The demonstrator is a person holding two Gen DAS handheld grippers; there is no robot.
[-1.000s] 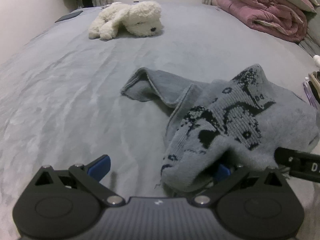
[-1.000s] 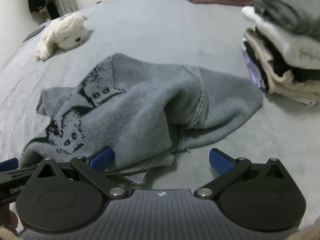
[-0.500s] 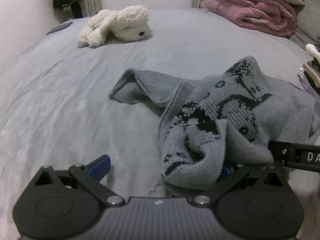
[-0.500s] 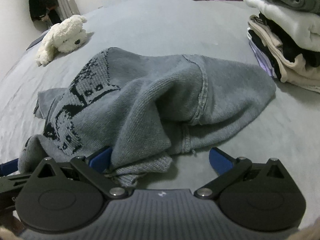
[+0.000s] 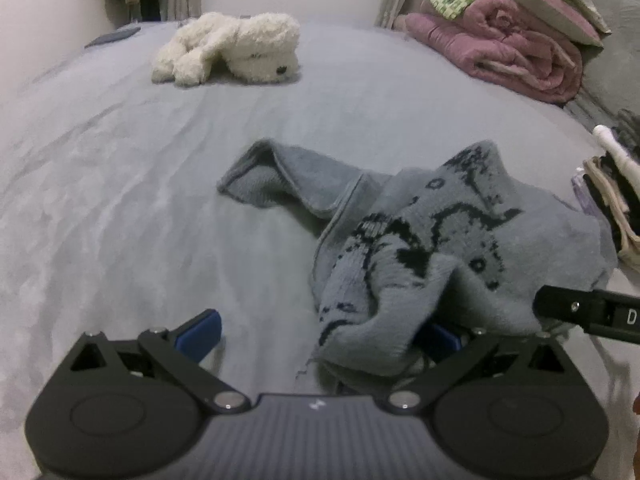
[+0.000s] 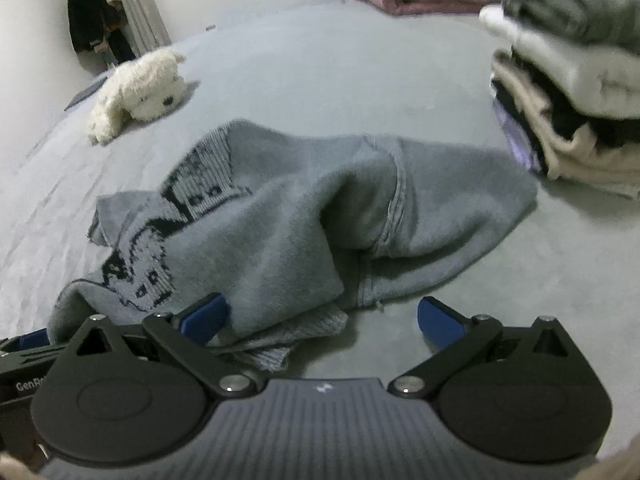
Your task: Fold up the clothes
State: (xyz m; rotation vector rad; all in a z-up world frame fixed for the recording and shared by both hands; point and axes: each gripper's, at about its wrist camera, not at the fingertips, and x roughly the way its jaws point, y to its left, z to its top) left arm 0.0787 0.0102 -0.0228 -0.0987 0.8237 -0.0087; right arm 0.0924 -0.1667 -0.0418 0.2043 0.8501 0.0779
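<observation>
A grey knit sweater with a black pattern lies crumpled on the grey bed; it also shows in the right wrist view. My left gripper is open, its right blue finger under a bunched fold of the sweater, its left finger over bare bed. My right gripper is open, its left finger tucked under the sweater's near edge, its right finger over bare bed. The right gripper's body shows at the right edge of the left wrist view.
A white plush dog lies at the far side of the bed. Pink and green bedding is piled far right. A stack of folded clothes stands right of the sweater.
Both grippers stayed open at the sweater's near edge. The cameras tilted up and drew closer. The fold over my left gripper's right finger bunched higher.
</observation>
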